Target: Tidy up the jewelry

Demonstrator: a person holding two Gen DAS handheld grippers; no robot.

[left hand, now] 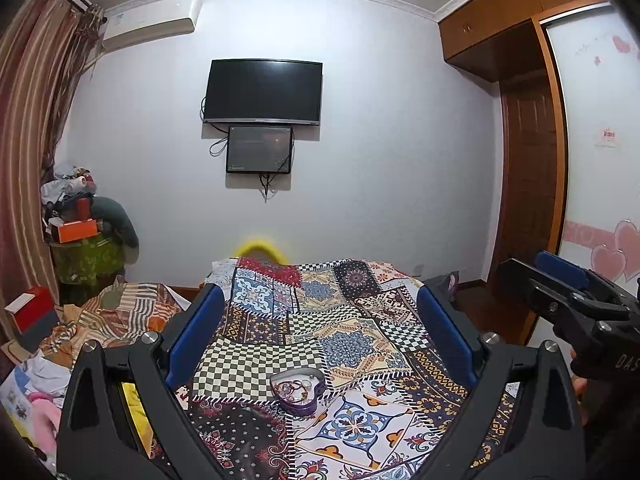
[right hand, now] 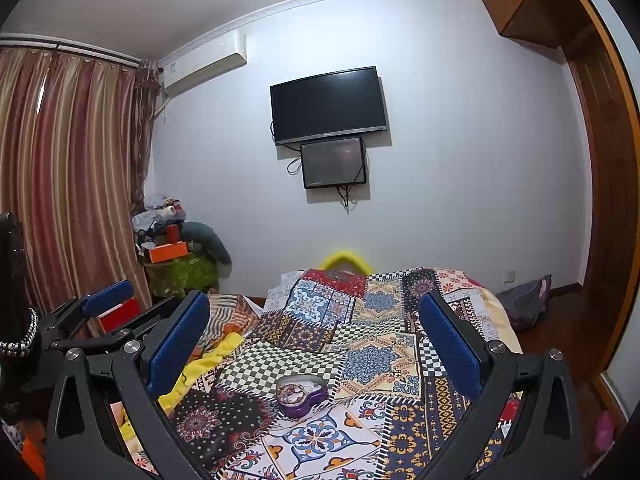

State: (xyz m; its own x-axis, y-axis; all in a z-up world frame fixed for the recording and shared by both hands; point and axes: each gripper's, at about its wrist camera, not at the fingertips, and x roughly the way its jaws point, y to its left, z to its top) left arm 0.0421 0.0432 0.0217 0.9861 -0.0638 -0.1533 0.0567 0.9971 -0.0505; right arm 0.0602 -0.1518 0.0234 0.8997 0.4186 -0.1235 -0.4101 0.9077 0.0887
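Two tongs poised over a patchwork bed (left hand: 360,320), each spread wide and empty
Largest to smallest: the bed's quilt; the left tongs (left hand: 320,328) and right tongs (right hand: 316,336), both level, aimed toward the wall television (left hand: 262,92); letters "DAS" on the right tool's body; then a purple heart-shaped tin (left hand: 298,390), lidless, bangles inside, sitting on the quilt between the blue pads (left hand: 196,324), its point toward the right

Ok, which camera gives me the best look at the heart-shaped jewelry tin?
The right wrist view: the heart-shaped tin sits unobstructed, its heart outline clear. The left wrist view shows the same tin, similarly centred, with its outline less distinct.
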